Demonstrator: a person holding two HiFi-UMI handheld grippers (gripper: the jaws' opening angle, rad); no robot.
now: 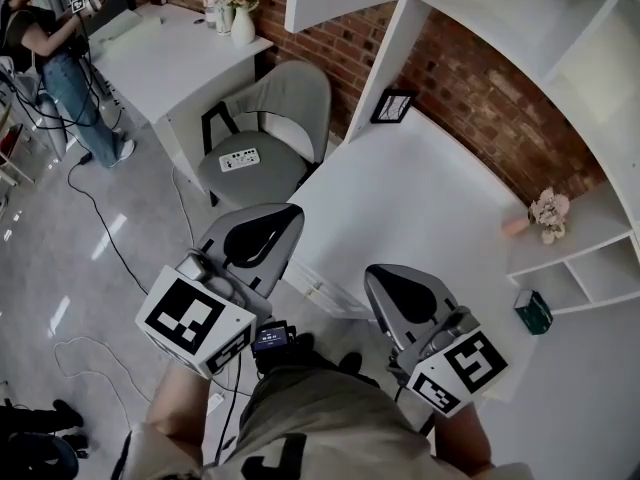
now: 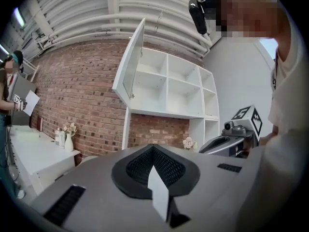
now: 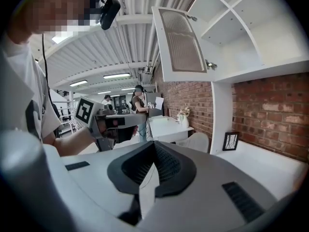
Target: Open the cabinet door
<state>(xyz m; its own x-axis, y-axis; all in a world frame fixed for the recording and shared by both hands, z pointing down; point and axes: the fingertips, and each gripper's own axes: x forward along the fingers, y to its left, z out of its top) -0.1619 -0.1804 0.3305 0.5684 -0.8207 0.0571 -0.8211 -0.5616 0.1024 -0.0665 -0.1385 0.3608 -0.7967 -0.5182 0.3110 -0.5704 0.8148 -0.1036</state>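
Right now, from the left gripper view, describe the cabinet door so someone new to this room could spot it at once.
Find the white shelf unit against the brick wall. At its left end one cabinet door stands swung open. It is the only hinged panel: the other compartments are open cubbies, and it carries a grey ribbed-looking inset.

Grey chair point(image 1: 292, 96) btwn desk point(image 1: 168, 60) & white counter point(image 1: 420, 200).
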